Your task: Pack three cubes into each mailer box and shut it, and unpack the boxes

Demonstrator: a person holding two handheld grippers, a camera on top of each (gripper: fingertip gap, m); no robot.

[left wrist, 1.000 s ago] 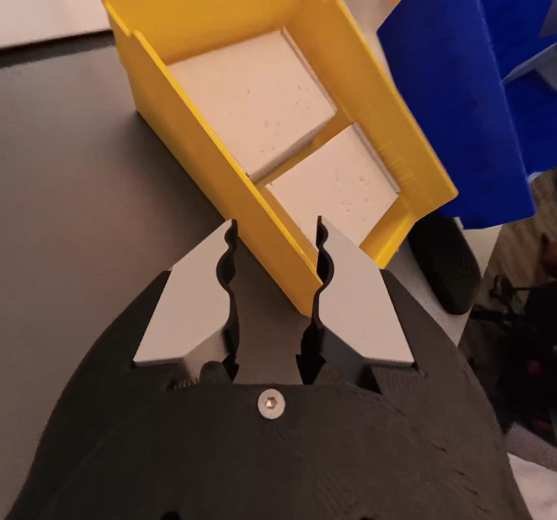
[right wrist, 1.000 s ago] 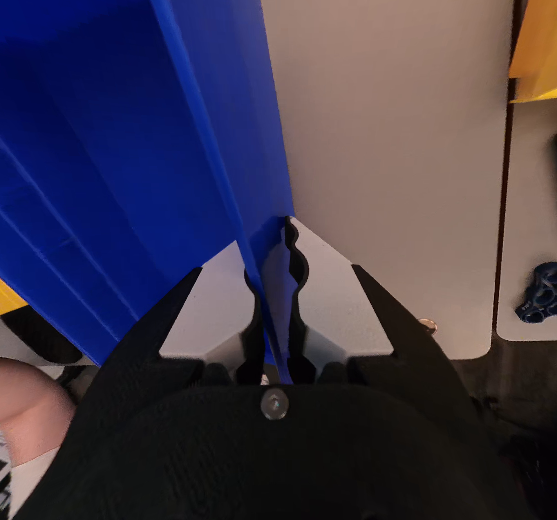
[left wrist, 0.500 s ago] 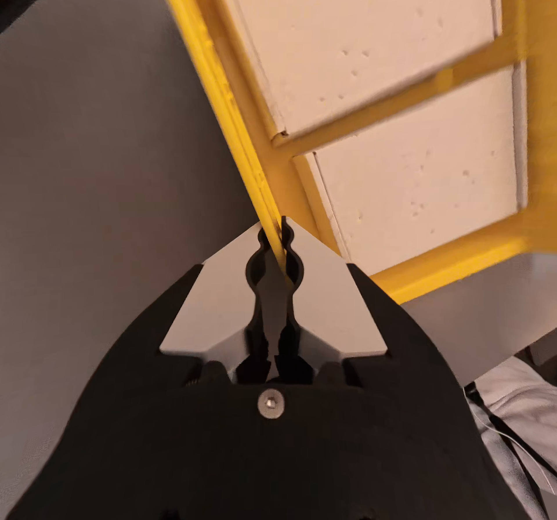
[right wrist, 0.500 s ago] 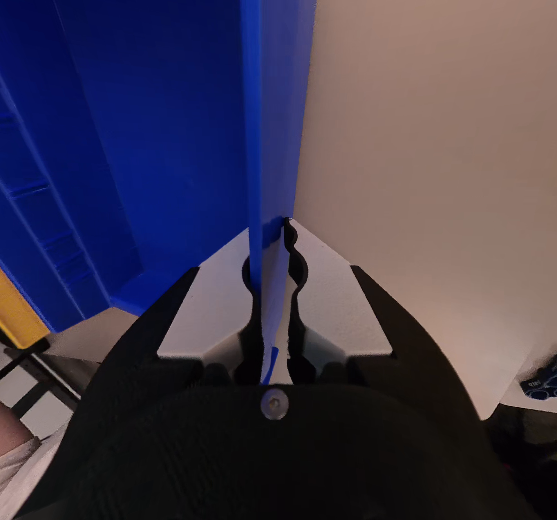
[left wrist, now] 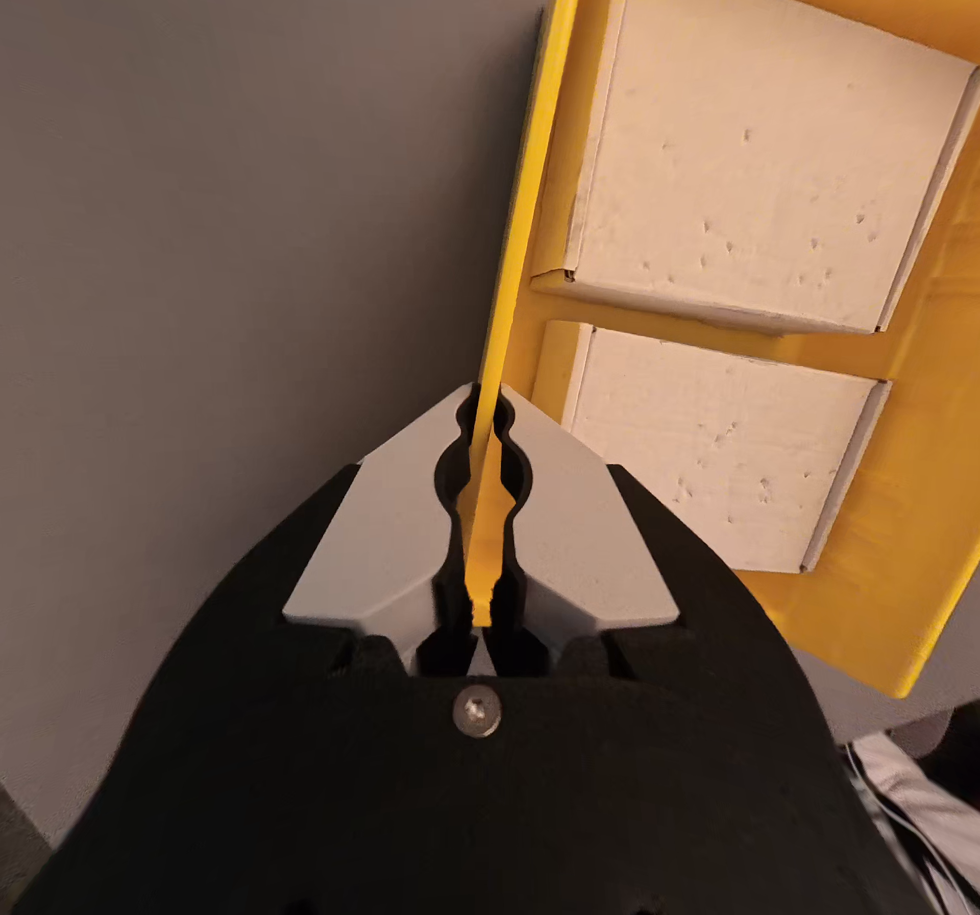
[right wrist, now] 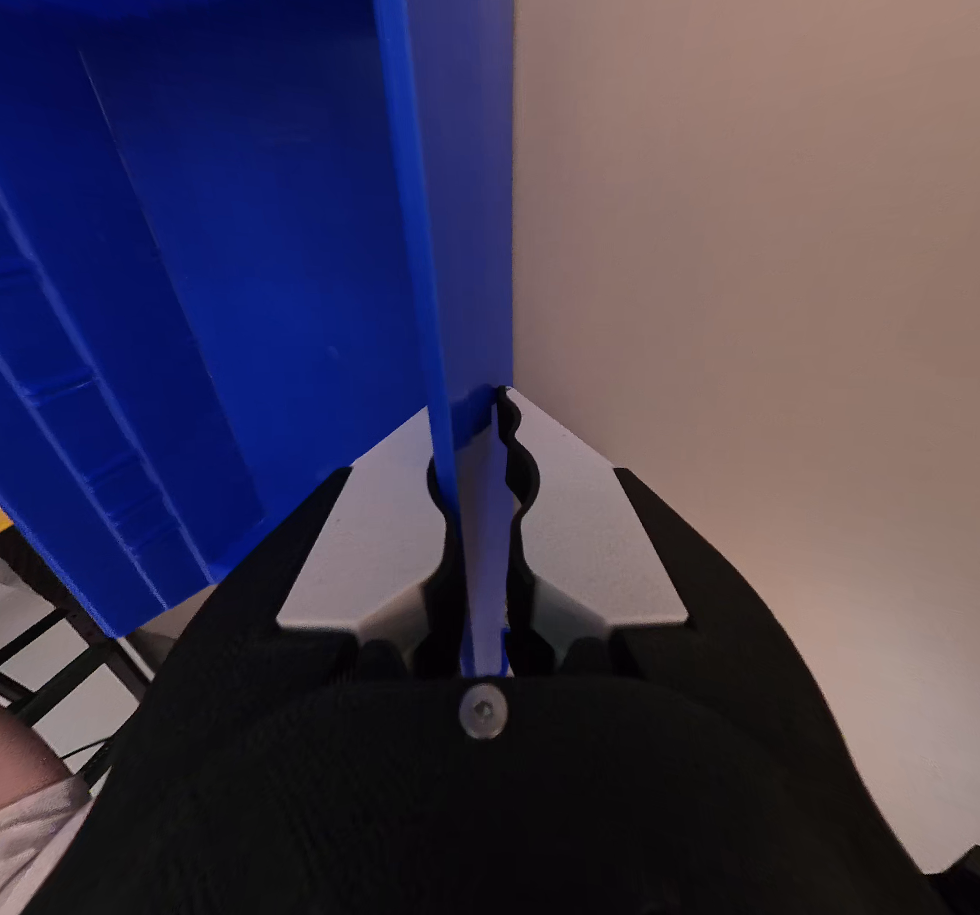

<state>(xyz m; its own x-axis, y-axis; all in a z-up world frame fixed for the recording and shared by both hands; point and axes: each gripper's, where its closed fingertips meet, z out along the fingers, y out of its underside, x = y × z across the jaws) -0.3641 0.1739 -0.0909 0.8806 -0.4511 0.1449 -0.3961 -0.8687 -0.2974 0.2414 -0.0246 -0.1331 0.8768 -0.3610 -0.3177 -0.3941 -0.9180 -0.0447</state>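
Note:
In the left wrist view, my left gripper (left wrist: 485, 391) is shut on the side wall of a yellow bin (left wrist: 535, 189). The bin holds two closed white mailer boxes, one farther (left wrist: 758, 147) and one nearer (left wrist: 705, 444), each in its own compartment. In the right wrist view, my right gripper (right wrist: 477, 401) is shut on the side wall of a blue bin (right wrist: 424, 231). The part of the blue bin's inside that shows is empty. No cubes are in view.
A grey table top (left wrist: 238, 253) lies to the left of the yellow bin. A pale surface (right wrist: 742, 253) lies to the right of the blue bin. A person's sleeve (right wrist: 37, 815) and a dark frame (right wrist: 63, 640) show at lower left of the right wrist view.
My left gripper closed on the yellow bin's wall and the bin now appears closer and turned. My right gripper kept its hold on the blue bin, which shifted against the pale surface.

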